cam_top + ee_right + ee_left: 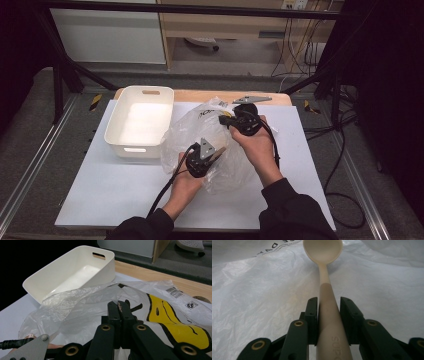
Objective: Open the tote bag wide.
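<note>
The left hand-held gripper (328, 302) has its jaws closed on the handle of a cream spoon (323, 255), which lies inside the clear plastic bag (200, 135) on the tabletop (120, 190). The right hand-held gripper (120, 305) is fully closed, pinching the bag's edge to hold it open. The spoon looks gripped but not yet out; the white tub (115, 135) beside the bag is empty, so lifting and placing likely remain.

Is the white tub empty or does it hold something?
Empty: the tub shows a bare floor in the right gripper view, and likewise from above.
</note>
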